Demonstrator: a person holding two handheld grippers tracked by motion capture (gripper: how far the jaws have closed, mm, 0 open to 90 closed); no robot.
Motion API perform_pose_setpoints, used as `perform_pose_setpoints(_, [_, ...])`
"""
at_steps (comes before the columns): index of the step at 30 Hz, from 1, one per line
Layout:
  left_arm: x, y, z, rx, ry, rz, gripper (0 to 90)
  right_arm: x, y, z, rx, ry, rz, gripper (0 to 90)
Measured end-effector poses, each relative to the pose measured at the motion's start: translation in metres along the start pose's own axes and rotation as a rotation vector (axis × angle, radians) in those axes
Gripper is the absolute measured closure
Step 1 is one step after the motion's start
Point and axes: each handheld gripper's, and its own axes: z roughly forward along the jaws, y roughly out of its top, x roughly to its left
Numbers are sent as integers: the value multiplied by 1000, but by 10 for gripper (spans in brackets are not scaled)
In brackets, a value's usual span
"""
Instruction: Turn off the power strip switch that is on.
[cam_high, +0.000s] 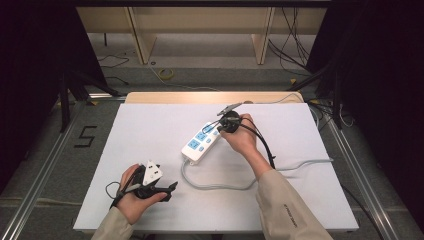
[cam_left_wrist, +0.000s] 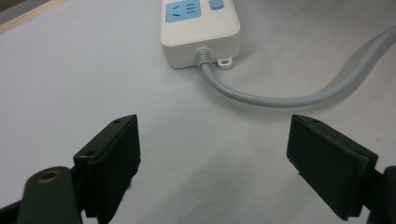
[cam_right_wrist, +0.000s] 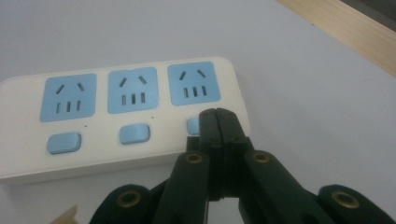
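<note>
A white power strip (cam_high: 201, 142) with blue sockets and blue switches lies on the white table (cam_high: 150, 125), with its grey cable (cam_high: 235, 184) looping toward the right. My right gripper (cam_high: 220, 128) hovers at the strip's far end. Its jaws are shut together with nothing between them, and in the right gripper view the gripper tips (cam_right_wrist: 217, 114) sit over the blue switch (cam_right_wrist: 192, 125) nearest that end of the power strip (cam_right_wrist: 116, 116). My left gripper (cam_high: 172, 189) rests open near the front edge. Beyond the left gripper (cam_left_wrist: 215, 154) lie the strip's cable end (cam_left_wrist: 201, 32) and the cable (cam_left_wrist: 275, 95).
A wooden edge (cam_high: 210, 96) runs along the back of the table. Metal rails (cam_high: 45, 160) flank both sides, and loose cables (cam_high: 295, 40) lie on the floor behind. A "5" marking (cam_high: 86, 136) is on the floor at the left.
</note>
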Motion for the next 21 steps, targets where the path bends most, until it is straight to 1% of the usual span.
perform_pose_setpoints(9, [0,0,0,-1,0,1,173,2,4,2,7,2,8,900])
perform_pose_setpoints(11, [0,0,0,-1,0,1,172,2,4,3,5,2,1,900])
perform_pose_setpoints(18, [0,0,0,-1,-1,1,173,5,6,7,13,3,2,900])
perform_pose_setpoints(20, [0,0,0,-3,-2,1,173,4,7,8,7,4,-3,900])
perform_pose_setpoints(21, [0,0,0,-3,-2,-1,173,5,7,8,11,4,3,900])
